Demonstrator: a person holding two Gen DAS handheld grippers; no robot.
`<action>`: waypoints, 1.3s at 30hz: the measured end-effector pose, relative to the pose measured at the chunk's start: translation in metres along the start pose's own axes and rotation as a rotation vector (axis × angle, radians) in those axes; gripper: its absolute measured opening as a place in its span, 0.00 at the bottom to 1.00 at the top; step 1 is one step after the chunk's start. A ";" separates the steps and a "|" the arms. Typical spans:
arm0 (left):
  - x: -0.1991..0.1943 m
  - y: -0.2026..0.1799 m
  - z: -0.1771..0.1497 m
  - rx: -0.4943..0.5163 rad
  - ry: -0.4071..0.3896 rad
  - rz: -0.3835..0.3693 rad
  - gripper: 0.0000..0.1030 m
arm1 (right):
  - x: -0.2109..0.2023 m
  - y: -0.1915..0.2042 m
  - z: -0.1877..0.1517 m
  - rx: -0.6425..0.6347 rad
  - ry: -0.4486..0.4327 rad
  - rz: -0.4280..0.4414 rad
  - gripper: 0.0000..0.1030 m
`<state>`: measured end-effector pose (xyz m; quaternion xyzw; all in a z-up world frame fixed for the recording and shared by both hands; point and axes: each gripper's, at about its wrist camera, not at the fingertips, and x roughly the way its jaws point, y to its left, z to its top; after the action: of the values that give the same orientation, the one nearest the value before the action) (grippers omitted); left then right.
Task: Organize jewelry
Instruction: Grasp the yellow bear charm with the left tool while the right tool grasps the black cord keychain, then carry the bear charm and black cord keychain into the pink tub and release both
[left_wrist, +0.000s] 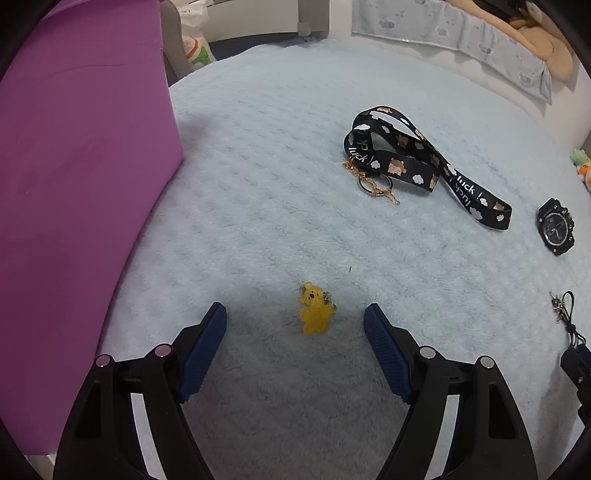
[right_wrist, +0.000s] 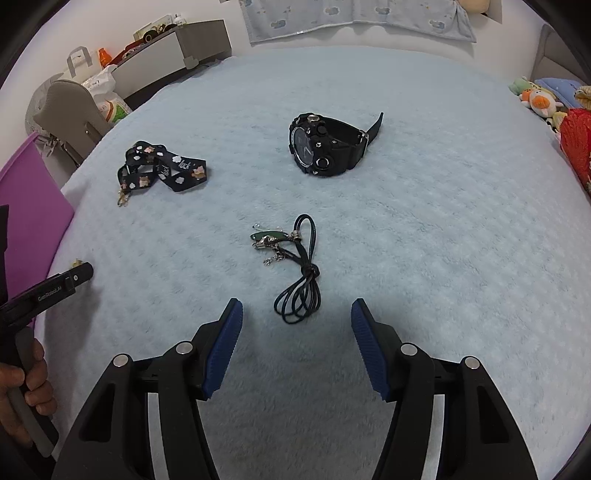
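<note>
A small yellow bear charm (left_wrist: 314, 312) lies on the pale blue blanket (left_wrist: 277, 184), between and just ahead of the tips of my open left gripper (left_wrist: 295, 314). A black cord necklace with a green pendant (right_wrist: 295, 266) lies just ahead of my open right gripper (right_wrist: 297, 310), untouched. Farther back lie a black printed lanyard (left_wrist: 424, 162) with gold chain and ring (left_wrist: 373, 184), and a black wristwatch (right_wrist: 325, 146). In the right wrist view the lanyard (right_wrist: 162, 171) is at left, and the left gripper's finger (right_wrist: 55, 286) shows at the left edge.
A purple box (left_wrist: 74, 166) stands along the blanket's left side. Plush toys (right_wrist: 543, 99) and a red item (right_wrist: 576, 144) sit at the right edge. A grey cabinet (right_wrist: 166, 59) and bags stand beyond the bed. A hand (right_wrist: 22, 387) holds the left gripper's handle.
</note>
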<state>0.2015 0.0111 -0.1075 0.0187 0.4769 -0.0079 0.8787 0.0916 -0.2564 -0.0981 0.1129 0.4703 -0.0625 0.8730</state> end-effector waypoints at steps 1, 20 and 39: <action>0.001 0.000 0.000 -0.001 -0.005 0.000 0.76 | 0.002 0.000 0.001 0.001 0.000 -0.001 0.57; 0.007 -0.007 -0.007 0.020 -0.074 0.008 0.72 | 0.025 0.016 0.009 -0.117 -0.050 -0.083 0.48; -0.035 -0.016 -0.028 0.056 -0.085 -0.089 0.03 | -0.004 0.010 -0.003 -0.048 -0.055 0.064 0.08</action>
<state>0.1586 -0.0035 -0.0935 0.0216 0.4389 -0.0610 0.8962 0.0891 -0.2462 -0.0947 0.1053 0.4436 -0.0265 0.8896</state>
